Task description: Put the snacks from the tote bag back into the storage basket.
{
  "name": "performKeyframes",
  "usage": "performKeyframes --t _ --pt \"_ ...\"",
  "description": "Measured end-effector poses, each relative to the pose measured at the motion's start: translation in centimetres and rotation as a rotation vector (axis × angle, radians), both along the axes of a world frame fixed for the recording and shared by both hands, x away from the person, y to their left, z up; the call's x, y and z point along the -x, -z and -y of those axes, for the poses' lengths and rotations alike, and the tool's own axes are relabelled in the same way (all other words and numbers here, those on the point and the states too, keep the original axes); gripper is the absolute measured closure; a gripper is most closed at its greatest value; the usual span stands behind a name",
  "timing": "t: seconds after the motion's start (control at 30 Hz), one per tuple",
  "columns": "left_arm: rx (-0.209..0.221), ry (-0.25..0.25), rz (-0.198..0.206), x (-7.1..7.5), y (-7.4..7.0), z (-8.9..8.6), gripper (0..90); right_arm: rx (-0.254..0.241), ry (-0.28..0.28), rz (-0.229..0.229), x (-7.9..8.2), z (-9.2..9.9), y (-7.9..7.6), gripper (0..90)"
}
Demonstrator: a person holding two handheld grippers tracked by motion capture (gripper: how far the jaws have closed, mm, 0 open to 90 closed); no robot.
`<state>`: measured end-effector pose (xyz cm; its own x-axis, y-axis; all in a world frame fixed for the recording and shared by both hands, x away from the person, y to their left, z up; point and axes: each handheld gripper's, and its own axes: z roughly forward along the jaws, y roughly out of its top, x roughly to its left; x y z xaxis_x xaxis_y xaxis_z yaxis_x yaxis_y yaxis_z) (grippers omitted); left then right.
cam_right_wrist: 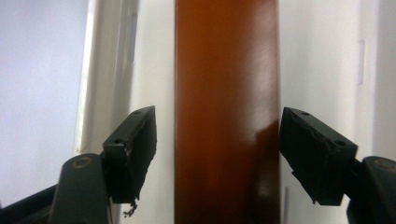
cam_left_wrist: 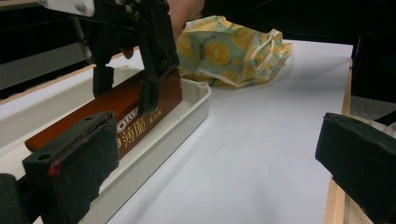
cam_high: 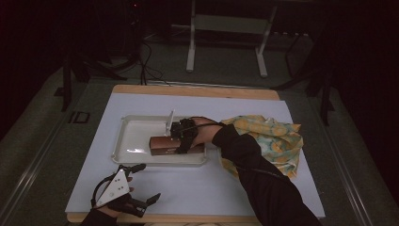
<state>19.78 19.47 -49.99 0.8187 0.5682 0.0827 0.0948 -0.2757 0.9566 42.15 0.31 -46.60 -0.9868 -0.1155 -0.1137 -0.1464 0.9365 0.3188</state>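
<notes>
Fingers [cam_right_wrist: 135, 156] of my right gripper [cam_high: 181, 136] stand partly apart, one on each long side of the brown box [cam_high: 164, 146], and in the right gripper view I see a clear gap between each pad and the cardboard, so nothing is gripped. That box lies flat in the white tray [cam_high: 129, 136], toward the tray's right end and near its front wall, with its printed side facing my left gripper view.

My judgement is that the risk sits in the closing. The left pad looks farther from the box than the right one, so an off-centre squeeze could shove the box sideways against the tray wall before both pads bite. Its glossy faces may also let it slip or swing down at one end if I grip away from its middle. Lifting low could catch it on the rim and drag the tray across the surface [cam_high: 197, 188].

Farther out, the yellow patterned cloth [cam_high: 270, 139] lies bunched just right of the tray, under my right forearm; a sleeve could snag it. My left gripper [cam_high: 141, 188] rests near the front edge, its fingers [cam_left_wrist: 74, 158] wide and empty.
</notes>
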Motion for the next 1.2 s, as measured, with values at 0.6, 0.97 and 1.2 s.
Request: performKeyframes --t 0.6,0.97,1.2 --pt "0.0 -0.001 -0.004 -0.1 0.0 0.0 0.0 -0.048 0.017 -0.008 0.2 1.0 -3.1 12.9" --pt "0.0 0.0 -0.004 -0.1 0.0 0.1 0.0 -0.084 0.059 -0.026 -0.6 2.7 -4.7 16.0" --pt "-0.001 0.001 -0.004 -0.1 0.0 0.1 0.0 -0.109 0.118 -0.014 -0.9 4.6 -5.4 17.5"
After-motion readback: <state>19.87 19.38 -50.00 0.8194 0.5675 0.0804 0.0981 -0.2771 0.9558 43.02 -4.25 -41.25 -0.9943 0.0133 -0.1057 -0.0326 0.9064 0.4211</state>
